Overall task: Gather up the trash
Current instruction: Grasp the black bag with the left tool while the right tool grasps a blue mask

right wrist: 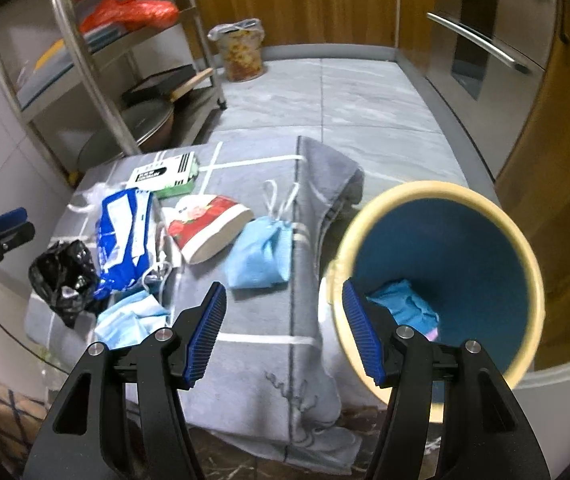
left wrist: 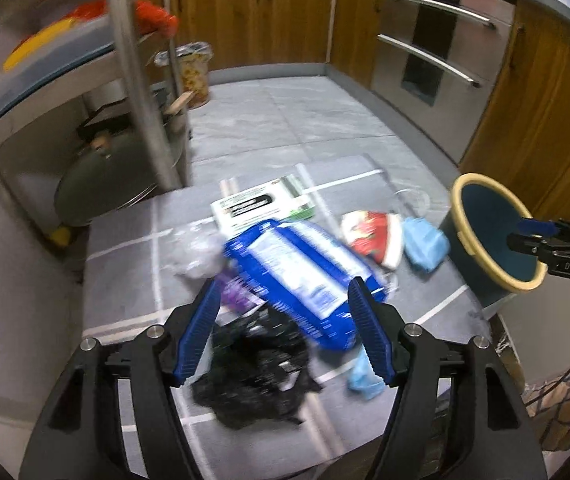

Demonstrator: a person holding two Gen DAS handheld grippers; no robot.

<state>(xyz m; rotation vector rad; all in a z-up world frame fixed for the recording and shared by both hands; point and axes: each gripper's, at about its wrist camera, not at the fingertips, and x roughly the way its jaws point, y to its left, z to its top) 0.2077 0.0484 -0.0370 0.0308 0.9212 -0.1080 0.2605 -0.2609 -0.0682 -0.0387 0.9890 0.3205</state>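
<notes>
I am lowering the left gripper (left wrist: pixel 283 330), wide open and empty, over the black plastic bag (left wrist: pixel 253 372) on the bench (right wrist: pixel 253 312). The right gripper (right wrist: pixel 283 330) is perhaps pinching the tilted bin's (right wrist: pixel 445 264) rim; next, closing on the bag.

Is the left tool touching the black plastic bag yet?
Cannot tell. In the left wrist view the open left tool frames the black plastic bag, but motion blur hides any gap. The right wrist view shows it beside the bag, seemingly apart.
</notes>
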